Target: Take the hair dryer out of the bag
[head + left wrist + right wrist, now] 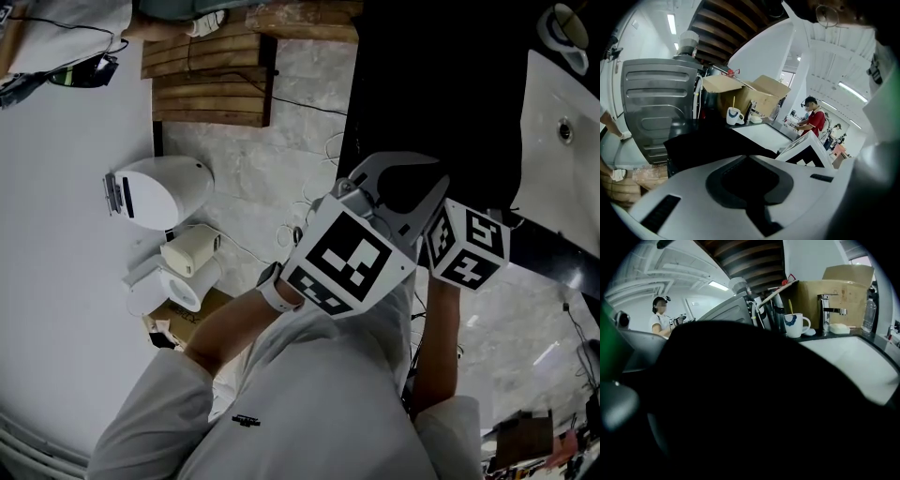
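Hair dryer shows in none of our views. The black bag [431,94] lies on the bench [562,267] beside the sink [562,197]. Our left gripper [412,171] is clenched, tips at the bag's near edge. Black cloth fills our right gripper's [469,246] view, so we cannot tell its jaws.

Bag [441,84] showing matt black cloth. Floor [253,178] gleaming, polished veined stone. Pallet [211,89] showing rough wooden slats. Faucet [824,315] shining, chrome metal. Mug [794,325] looking glossy ceramic. Box [853,291] showing matt cardboard.
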Demonstrator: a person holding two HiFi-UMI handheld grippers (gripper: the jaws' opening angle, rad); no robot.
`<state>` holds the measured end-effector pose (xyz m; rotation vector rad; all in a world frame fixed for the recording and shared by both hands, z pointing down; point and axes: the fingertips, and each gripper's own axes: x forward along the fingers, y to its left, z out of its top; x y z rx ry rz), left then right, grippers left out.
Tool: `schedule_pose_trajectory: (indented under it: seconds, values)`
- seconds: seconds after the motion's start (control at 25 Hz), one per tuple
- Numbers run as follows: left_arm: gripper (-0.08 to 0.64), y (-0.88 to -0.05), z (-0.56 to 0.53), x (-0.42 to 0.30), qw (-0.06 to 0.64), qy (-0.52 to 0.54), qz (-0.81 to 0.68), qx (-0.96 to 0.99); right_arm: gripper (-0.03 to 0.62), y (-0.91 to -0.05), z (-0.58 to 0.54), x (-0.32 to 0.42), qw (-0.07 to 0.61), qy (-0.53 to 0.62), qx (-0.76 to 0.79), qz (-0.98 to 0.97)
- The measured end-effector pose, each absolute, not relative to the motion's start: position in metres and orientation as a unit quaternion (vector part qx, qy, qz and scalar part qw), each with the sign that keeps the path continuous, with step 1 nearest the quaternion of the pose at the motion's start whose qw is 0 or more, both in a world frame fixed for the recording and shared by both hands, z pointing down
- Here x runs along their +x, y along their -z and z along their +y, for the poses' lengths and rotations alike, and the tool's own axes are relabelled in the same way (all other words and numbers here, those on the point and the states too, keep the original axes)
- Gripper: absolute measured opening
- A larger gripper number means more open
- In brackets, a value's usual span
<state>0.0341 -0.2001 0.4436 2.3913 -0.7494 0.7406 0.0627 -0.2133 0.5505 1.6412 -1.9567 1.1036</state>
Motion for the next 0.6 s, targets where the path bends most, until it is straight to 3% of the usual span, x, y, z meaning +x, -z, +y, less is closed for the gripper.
schedule_pose_trajectory:
  seconds: [0.6]
  values:
    - [0.015, -0.451, -0.192, 0.031, 0.260, -0.274, -0.288, 0.880, 0.239, -0.544, -0.202, 0.066, 0.143, -0.399, 0.589, -0.688]
